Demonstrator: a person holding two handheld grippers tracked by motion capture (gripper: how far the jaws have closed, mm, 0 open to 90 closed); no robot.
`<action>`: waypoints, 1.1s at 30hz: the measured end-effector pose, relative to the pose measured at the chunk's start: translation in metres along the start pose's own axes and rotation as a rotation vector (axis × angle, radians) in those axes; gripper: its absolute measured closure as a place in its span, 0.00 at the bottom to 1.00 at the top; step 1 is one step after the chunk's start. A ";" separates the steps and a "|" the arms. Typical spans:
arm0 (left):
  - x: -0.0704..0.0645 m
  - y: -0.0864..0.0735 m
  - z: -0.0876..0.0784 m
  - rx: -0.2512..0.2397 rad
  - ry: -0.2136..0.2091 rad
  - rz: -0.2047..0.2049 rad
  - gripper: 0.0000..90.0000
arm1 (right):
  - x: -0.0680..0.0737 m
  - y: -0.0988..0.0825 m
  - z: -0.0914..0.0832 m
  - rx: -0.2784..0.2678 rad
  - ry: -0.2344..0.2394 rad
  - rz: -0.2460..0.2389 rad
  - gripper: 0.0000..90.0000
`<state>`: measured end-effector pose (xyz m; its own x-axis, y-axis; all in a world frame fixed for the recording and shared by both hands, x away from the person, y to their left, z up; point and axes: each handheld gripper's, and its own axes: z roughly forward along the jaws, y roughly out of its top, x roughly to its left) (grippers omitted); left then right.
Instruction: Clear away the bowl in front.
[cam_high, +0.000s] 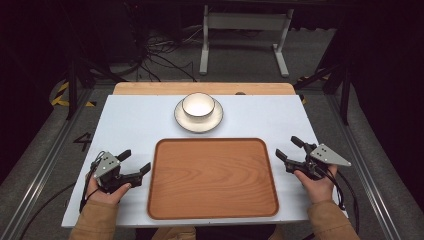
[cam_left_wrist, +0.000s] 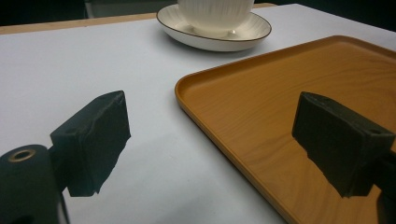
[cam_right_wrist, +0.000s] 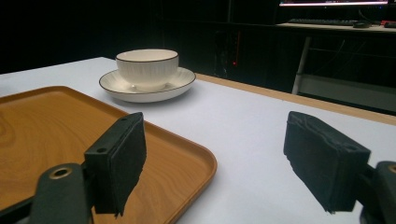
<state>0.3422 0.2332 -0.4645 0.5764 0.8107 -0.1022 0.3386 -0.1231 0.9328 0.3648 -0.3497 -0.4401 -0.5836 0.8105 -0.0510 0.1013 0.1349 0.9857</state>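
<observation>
An empty wooden tray (cam_high: 212, 177) lies at the middle front of the white table (cam_high: 130, 120). Behind it a white bowl (cam_high: 198, 105) stands on a white saucer (cam_high: 186, 121). My left gripper (cam_high: 135, 161) rests open at the tray's left edge, nothing between its jaws. In the left gripper view the tray's corner (cam_left_wrist: 196, 88) runs between the jaws and the saucer (cam_left_wrist: 252, 28) sits beyond. My right gripper (cam_high: 289, 148) rests open at the tray's right edge, holding nothing. The right gripper view shows the tray (cam_right_wrist: 46, 121), the bowl (cam_right_wrist: 147, 65) and the saucer (cam_right_wrist: 180, 81).
A wooden strip (cam_high: 150, 88) borders the table's far edge. Beyond it on the floor stand a white frame (cam_high: 245, 25) and tangled cables (cam_high: 160, 55). Bare white tabletop lies on both sides of the tray and bowl.
</observation>
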 end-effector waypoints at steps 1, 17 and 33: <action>0.000 0.000 0.000 -0.002 0.002 -0.002 0.13 | 0.000 0.000 0.000 0.001 0.002 0.002 0.25; -0.002 0.033 0.012 -0.013 -0.032 0.004 0.14 | -0.001 -0.002 -0.004 0.020 0.024 -0.007 0.31; -0.017 0.091 0.049 -0.012 -0.114 0.080 0.13 | -0.006 -0.008 -0.012 0.019 0.029 0.011 0.35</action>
<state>0.4002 0.1804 -0.3951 0.6821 0.7284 -0.0649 0.2795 -0.1777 0.9435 0.3573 -0.3622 -0.4452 -0.6054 0.7951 -0.0351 0.1228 0.1369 0.9829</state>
